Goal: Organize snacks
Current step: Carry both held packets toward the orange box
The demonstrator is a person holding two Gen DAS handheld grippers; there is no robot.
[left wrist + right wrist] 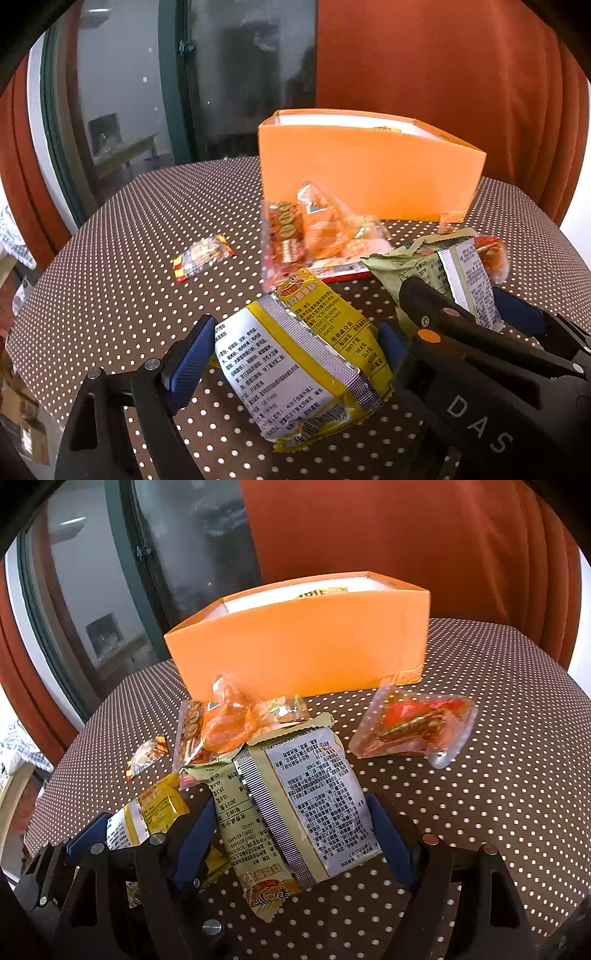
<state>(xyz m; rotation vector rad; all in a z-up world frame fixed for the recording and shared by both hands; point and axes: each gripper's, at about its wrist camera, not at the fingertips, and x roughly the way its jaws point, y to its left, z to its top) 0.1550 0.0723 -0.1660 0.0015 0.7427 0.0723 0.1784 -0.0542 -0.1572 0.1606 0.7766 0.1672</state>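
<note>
My left gripper (295, 354) pinches the yellow packet (299, 365) and my right gripper (291, 827) the green packet (295, 801), both short of the orange box (295, 642); I judge them light, crinkly, slippery, best held mid-body.

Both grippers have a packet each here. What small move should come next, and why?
Probably carry both toward the open orange box: the left gripper holds the yellow packet, the right gripper the beige packet, both short of the box.
</note>
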